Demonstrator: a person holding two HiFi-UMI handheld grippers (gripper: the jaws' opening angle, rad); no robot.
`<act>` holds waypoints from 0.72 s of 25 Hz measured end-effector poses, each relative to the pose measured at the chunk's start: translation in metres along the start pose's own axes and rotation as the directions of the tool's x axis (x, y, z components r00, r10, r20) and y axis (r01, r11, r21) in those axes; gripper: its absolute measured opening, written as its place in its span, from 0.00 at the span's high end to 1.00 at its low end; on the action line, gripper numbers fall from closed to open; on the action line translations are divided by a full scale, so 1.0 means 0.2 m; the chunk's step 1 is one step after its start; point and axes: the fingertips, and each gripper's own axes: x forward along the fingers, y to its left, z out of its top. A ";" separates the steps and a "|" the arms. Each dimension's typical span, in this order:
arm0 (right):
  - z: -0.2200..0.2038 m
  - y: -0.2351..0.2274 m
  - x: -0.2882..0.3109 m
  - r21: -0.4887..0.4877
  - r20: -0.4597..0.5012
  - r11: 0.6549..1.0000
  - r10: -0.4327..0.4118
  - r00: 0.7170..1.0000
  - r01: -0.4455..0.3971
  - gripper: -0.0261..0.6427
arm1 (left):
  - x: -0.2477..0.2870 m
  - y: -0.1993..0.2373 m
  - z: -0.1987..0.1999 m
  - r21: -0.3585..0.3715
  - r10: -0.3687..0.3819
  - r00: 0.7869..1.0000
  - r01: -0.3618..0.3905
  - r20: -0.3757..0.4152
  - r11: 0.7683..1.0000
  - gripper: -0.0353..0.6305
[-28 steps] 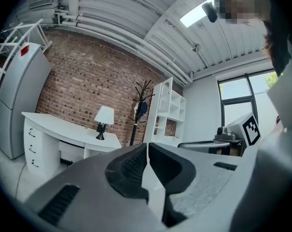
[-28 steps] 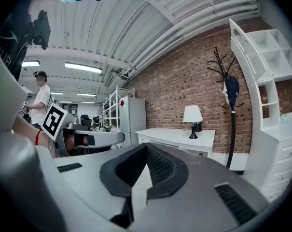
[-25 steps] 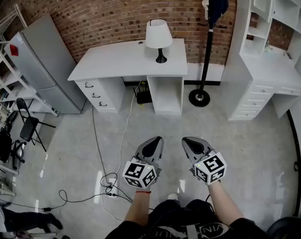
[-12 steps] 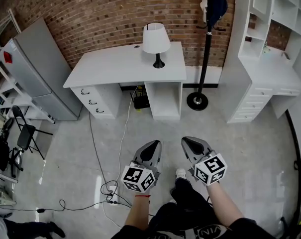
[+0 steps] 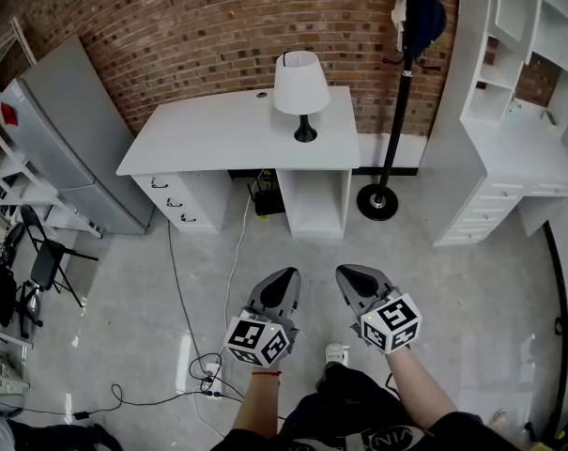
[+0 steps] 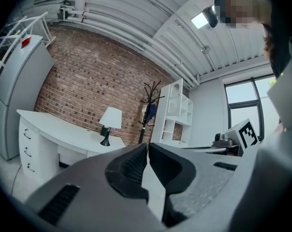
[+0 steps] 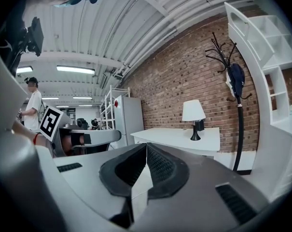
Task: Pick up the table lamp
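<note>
- Head view, progress: nothing done yet. The table lamp (image 5: 299, 86) stands upright on the white desk (image 5: 199, 139), toward its right end, untouched.
- The left gripper (image 5: 284, 277) and right gripper (image 5: 347, 272) are side by side over the floor (image 5: 452, 280), well apart from the desk. Both are closed and hold nothing. My read of what is left: approach, open, grasp, lift.
- Head view, room: the floor is open straight ahead to the desk front. Cables (image 5: 204, 360) lie left of that line. A coat stand (image 5: 402, 92) is just beside the desk's right end, with a shelf unit (image 5: 509, 158) beyond it. The lamp sits nearer the right edge than the left.
- Left gripper view: the jaws are pressed together with nothing between them. The lamp (image 6: 109, 124) is far off on the desk, the coat stand (image 6: 148, 112) to its right.
- Right gripper view: the jaws are together and empty. The lamp (image 7: 194, 117) is ahead on the desk's end. The coat stand pole (image 7: 238, 129) is near it, which I judge the tightest clearance on that side.
</note>
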 end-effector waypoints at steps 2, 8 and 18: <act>0.02 -0.06 0.06 -0.002 0.000 1.000 0.007 1.000 -0.007 0.96 | 0.08 0.05 0.01 0.000 0.006 1.000 -0.006 -0.001 1.000 0.91; 0.05 -0.25 0.24 -0.003 -0.017 1.000 0.023 1.000 -0.024 0.96 | 0.30 0.16 0.04 0.001 0.015 1.000 -0.015 -0.016 1.000 0.91; 0.14 -0.54 0.46 0.041 0.038 0.999 0.029 0.999 -0.030 0.96 | 0.62 0.31 0.06 0.017 0.018 0.999 -0.018 -0.027 1.000 0.91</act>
